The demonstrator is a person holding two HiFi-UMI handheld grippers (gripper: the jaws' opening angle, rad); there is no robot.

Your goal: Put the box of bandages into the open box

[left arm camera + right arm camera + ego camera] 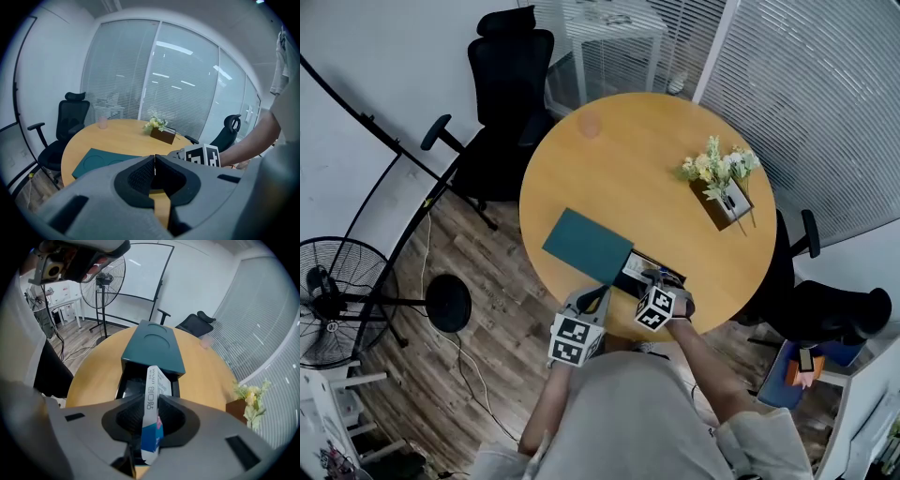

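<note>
A white and blue box of bandages point(153, 420) stands on edge between the jaws of my right gripper point(151, 401), and both pads touch it. It hangs over the black inside point(133, 386) of the open box, whose teal lid point(153, 348) is slid away from me. In the head view the open box point(587, 246) lies at the near edge of the round wooden table point(647, 159), with my right gripper point(654, 279) over its open end. My left gripper point(598, 293) waits just left of it, with its jaws point(154, 165) shut and nothing between them.
A brown planter with pale flowers point(720, 187) stands at the table's right side, and a pink cup point(589, 124) at its far edge. Black office chairs point(502, 84) surround the table. A floor fan point(333, 300) stands at the left.
</note>
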